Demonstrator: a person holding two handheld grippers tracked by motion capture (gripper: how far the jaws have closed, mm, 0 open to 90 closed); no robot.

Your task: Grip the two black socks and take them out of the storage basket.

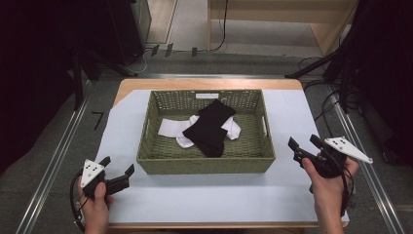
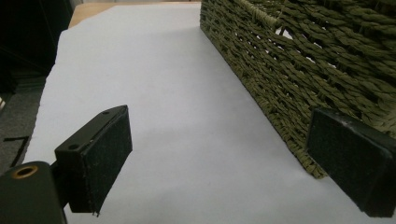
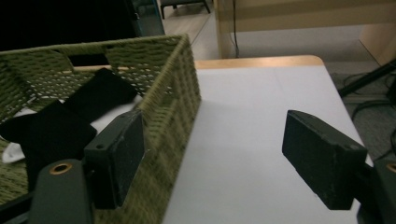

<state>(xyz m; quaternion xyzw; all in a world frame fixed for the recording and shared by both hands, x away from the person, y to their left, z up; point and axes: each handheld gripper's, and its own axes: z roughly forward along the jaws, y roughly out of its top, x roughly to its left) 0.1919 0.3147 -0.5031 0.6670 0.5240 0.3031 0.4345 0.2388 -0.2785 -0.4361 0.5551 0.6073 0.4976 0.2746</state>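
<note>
A green woven basket [image 1: 205,165] stands in the middle of the white-covered table [image 1: 287,190]. Inside it a black sock [image 1: 210,127] lies over a white sock [image 1: 171,128]. My left gripper [image 1: 117,168] rests low at the basket's near left corner, open and empty, its jaws framing bare sheet and the basket wall [image 2: 299,70]. My right gripper [image 1: 304,143] hangs to the right of the basket, open with nothing between its pads. In the right gripper view the basket [image 3: 173,107] and the black sock [image 3: 60,126] lie to its left.
The table's wooden edge [image 1: 204,83] shows at the far side. Dark stands and cables [image 1: 336,73] flank the table on the floor. A metal rail [image 1: 53,161] runs along the left. White sheet [image 3: 261,140] lies open right of the basket.
</note>
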